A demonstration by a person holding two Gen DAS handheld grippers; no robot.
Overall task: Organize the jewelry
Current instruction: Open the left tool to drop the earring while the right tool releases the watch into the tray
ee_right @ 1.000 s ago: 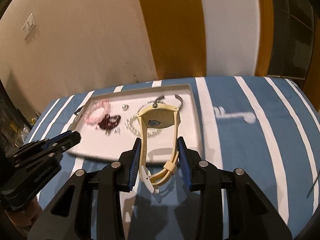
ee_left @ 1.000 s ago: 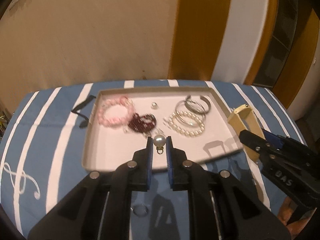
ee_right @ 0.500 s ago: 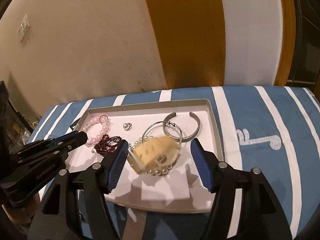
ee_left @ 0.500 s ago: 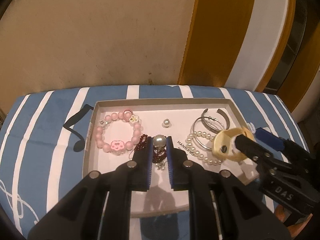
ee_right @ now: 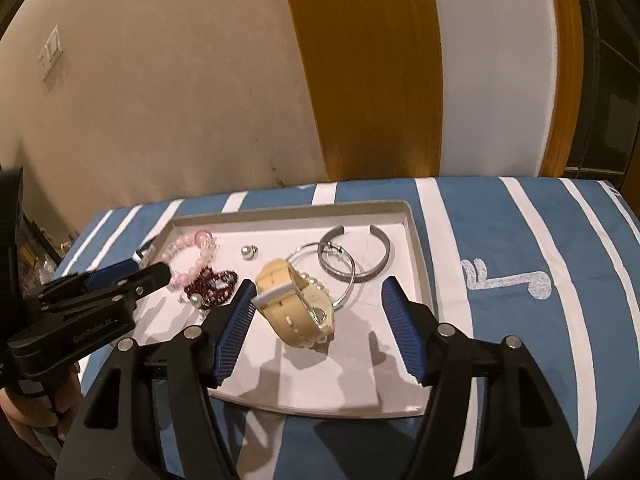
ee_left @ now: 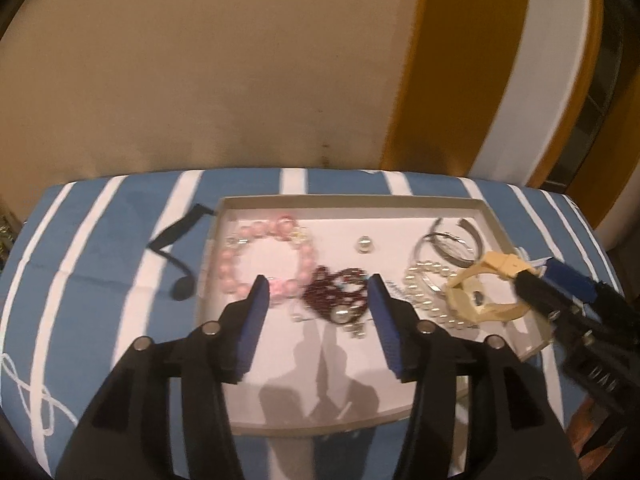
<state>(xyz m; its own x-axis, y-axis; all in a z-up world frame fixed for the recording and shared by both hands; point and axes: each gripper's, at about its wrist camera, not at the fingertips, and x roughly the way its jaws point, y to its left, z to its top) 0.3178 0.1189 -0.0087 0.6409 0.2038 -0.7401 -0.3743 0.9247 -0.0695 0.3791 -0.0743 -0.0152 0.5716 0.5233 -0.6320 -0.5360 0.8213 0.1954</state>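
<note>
A shallow white tray (ee_left: 348, 200) (ee_right: 288, 212) lies on a blue striped cloth. My left gripper (ee_left: 317, 284) (ee_right: 148, 270) hovers over the tray with its jaws opening and nothing pressed between them. Below them a pearl earring (ee_left: 344, 314) (ee_right: 196, 300) rests on a dark red bead bracelet (ee_left: 332, 290). My right gripper (ee_right: 319, 282) (ee_left: 540, 276) stands open around a cream watch (ee_right: 296, 308) (ee_left: 480, 296). The watch lies in the tray on a pearl bracelet (ee_left: 420, 284), free of both pads. A pink bead bracelet (ee_left: 260, 256) lies at the tray's left.
Silver hoops and a silver cuff (ee_right: 360, 256) sit at the tray's far right, and a small stud (ee_right: 249, 252) sits near its back. A black music note (ee_left: 176, 248) is printed on the cloth left of the tray. A wall stands just behind the table.
My left gripper moved forward over the tray and opened, dropping the pearl earring onto the dark red bracelet. My right gripper opened and let the cream watch fall into the tray.
</note>
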